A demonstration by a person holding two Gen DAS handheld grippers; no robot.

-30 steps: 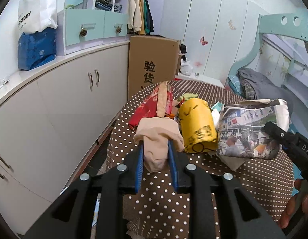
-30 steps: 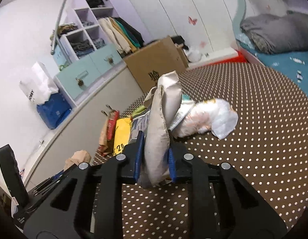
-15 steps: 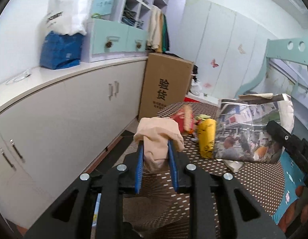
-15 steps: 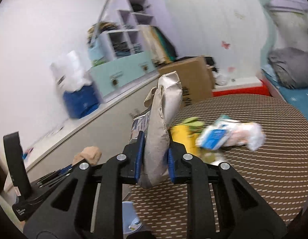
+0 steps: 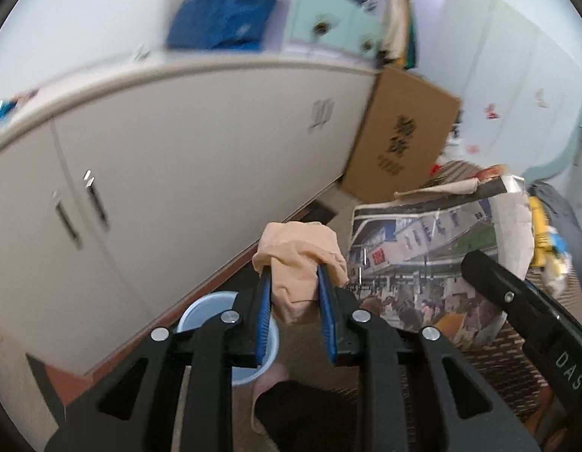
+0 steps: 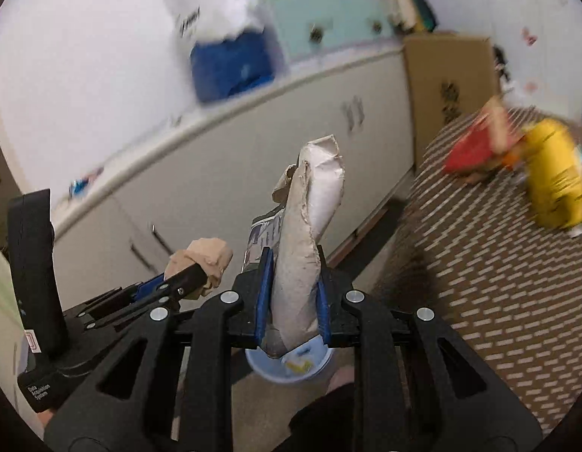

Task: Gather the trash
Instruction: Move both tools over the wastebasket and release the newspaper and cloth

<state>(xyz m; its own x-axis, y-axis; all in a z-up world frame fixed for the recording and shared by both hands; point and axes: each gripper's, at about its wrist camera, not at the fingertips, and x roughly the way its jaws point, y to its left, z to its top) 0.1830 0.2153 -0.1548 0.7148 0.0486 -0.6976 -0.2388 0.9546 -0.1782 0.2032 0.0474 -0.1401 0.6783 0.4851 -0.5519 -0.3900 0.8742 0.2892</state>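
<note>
Both grippers have swung off the polka-dot bed toward the floor by the cabinets, so the pale blue round plastic bin (image 5: 200,310) now shows below them where a second ago only the bedspread did. Left gripper (image 5: 294,282) pinches a crumpled beige stocking-like fabric wad (image 5: 296,254) between its blue pads, hanging just above and beside the bin's rim. Right gripper (image 6: 293,286) pinches a folded newspaper bundle with a brown paper backing (image 6: 310,218), its lower end dangling over the same bin (image 6: 291,367), where a yellow scrap already lies. Judging by this, both pieces are carried and close to release; the drop looks like the step in hand.

Around them: a long run of white cabinet doors with dark handles (image 5: 200,158) stands close behind the bin, and a brown cardboard box with printed characters (image 5: 400,132) sits at the far end. On the brown dotted bedspread (image 6: 498,263) a red wrapper (image 6: 471,147) and a yellow packet (image 6: 554,180) remain uncollected. The bin mouth is narrow and the newspaper broad, so it may catch on the rim; a dark shape near the bin, perhaps the person's foot, crowds the space.
</note>
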